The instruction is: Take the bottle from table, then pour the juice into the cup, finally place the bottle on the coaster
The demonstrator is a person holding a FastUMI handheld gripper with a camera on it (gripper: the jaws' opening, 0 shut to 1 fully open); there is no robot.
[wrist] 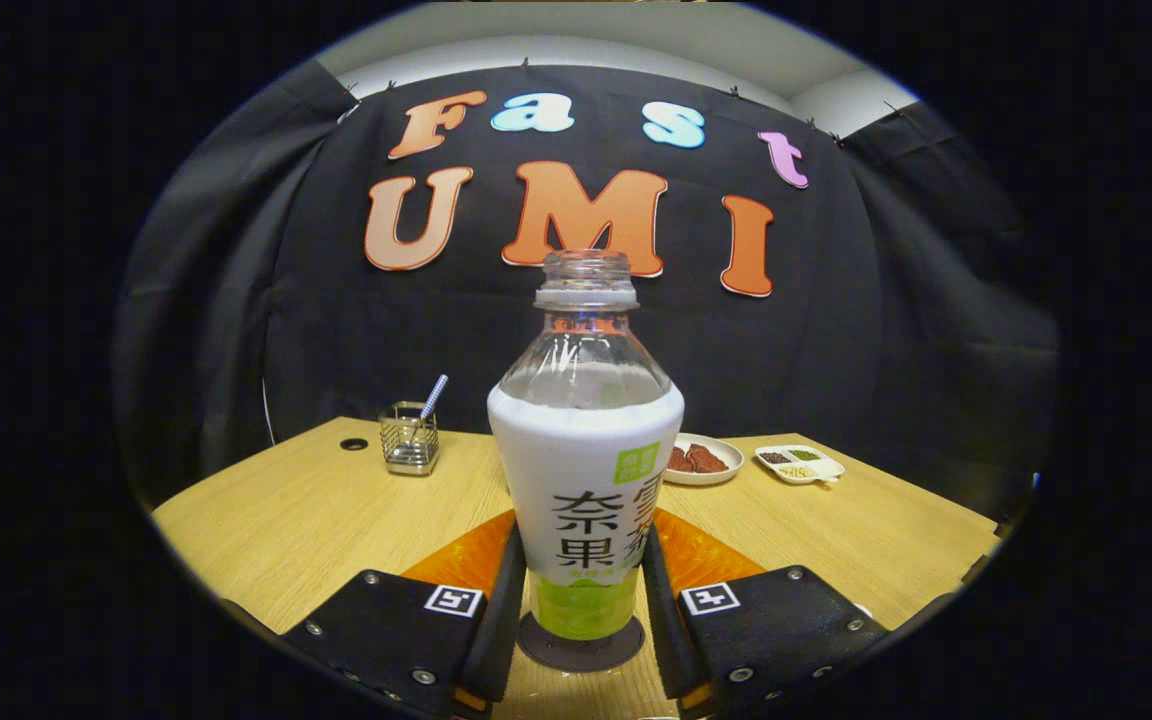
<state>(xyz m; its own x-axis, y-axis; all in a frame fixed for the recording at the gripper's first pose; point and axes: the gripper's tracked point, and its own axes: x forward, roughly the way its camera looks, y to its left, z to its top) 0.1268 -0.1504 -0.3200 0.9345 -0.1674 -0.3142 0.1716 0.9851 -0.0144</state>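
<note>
The bottle [584,460] stood upright on a dark round coaster [581,645], between the two fingers of the tongs [581,610]. Both pads [502,590] lay along its lower label, but whether they pressed on it or had a sliver of slack I could not tell. Its cap was off and the clear shoulder looked empty, so I judged it light, thin-walled and easy to dent or tip. The printed sleeve looked smooth, likely slippery. The best hold seemed to be low on the labelled body, where the wall is straight, with modest pressure.

The table [316,510] was pale wood grain, flat and matte. Beyond the bottle stood a wire holder [409,438] with a straw, a small plate [704,460] of brownish food and a divided dish [799,464]. Black cloth walled the booth behind the table, under a white ceiling.
</note>
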